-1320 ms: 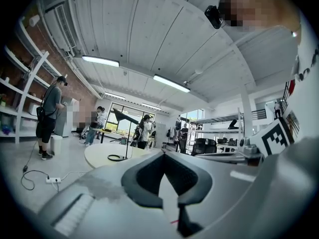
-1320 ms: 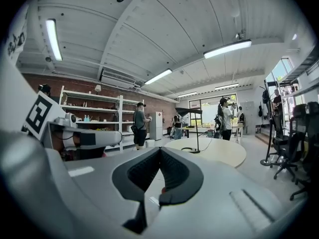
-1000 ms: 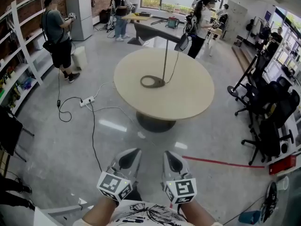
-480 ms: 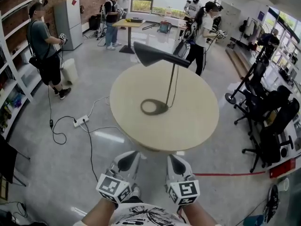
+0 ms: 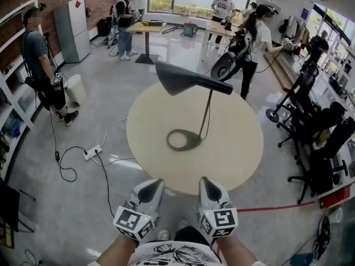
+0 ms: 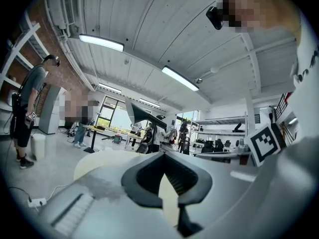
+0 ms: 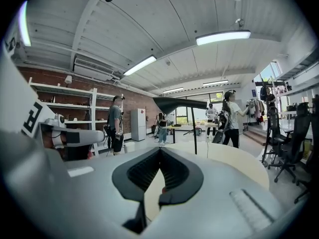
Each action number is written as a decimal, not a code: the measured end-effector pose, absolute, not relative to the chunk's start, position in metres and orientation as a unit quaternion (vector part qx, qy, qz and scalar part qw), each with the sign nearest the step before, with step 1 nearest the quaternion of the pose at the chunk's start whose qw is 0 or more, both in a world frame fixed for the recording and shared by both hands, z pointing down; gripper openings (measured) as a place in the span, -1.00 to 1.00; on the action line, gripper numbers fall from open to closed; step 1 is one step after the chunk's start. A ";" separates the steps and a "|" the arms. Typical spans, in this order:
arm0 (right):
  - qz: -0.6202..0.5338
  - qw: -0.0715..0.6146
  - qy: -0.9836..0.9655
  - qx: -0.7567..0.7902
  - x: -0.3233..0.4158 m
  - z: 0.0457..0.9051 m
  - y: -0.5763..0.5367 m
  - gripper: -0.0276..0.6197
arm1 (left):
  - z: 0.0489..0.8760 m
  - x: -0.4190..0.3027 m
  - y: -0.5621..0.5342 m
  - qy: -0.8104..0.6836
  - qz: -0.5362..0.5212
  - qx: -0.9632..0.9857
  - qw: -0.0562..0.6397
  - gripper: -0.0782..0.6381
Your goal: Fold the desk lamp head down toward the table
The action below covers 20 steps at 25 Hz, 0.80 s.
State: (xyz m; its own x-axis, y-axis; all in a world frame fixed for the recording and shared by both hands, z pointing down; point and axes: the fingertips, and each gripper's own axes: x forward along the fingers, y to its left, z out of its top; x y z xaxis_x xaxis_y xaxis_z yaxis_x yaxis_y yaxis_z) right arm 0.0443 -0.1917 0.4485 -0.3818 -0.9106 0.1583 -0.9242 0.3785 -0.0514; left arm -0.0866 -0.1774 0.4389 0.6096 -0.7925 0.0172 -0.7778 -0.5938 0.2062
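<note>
Compared with a second ago, the table [image 5: 236, 148] sits lower and larger in the head view, its near edge now just above the two grippers, and the lamp [image 5: 206, 112] has come toward mid-frame. The person in white [image 5: 258, 42] has shifted from top centre to the upper right, and the person in the dark shirt [image 5: 36, 60] is now closer to the left edge. The left gripper [image 5: 148, 192] and right gripper [image 5: 209, 192] stay low in the frame, side by side. Each has its jaws closed tip to tip and holds nothing; pale tabletop shows through the gap behind the tips in each gripper view. The lamp stands near the middle of the table on a flat ring base [image 5: 184, 141]. Its thin stem [image 5: 207, 107] rises from the base's right side, leaning slightly to the upper right. The dark cone head [image 5: 186, 80] is raised on top of the stem. Its long axis runs across the frame, with the wide end at the upper left and the narrow end at the stem's top on the right. Only bare tabletop lies between the grippers and the base. On the floor to the left lies a power strip [image 5: 92, 152] with looping cables. Black chairs [image 5: 319, 143] crowd the right side, and a red tape line [image 5: 272, 208] runs along the floor at lower right. Shelves [image 5: 10, 101] line the left edge.
</note>
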 end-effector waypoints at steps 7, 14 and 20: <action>0.073 0.048 -0.846 0.527 0.048 0.455 -0.253 -0.89 | 0.445 -0.079 -0.240 -0.465 -0.033 0.880 0.095 -0.77; 0.066 0.046 -0.864 0.496 0.058 0.440 -0.325 -0.89 | 0.418 -0.067 -0.305 -0.493 -0.042 0.866 0.075 -0.77; 0.049 0.047 -0.874 0.481 0.052 0.423 -0.373 -0.89 | 0.390 -0.077 -0.351 -0.522 -0.053 0.850 0.041 -0.77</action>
State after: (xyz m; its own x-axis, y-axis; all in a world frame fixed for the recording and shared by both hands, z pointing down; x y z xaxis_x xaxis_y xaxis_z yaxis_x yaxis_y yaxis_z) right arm 0.0524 -0.3731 0.4227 -0.5323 -0.8365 0.1300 -0.8458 0.5319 -0.0407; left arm -0.0767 -0.3510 0.3901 0.4488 -0.8924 -0.0467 -0.8839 -0.4510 0.1241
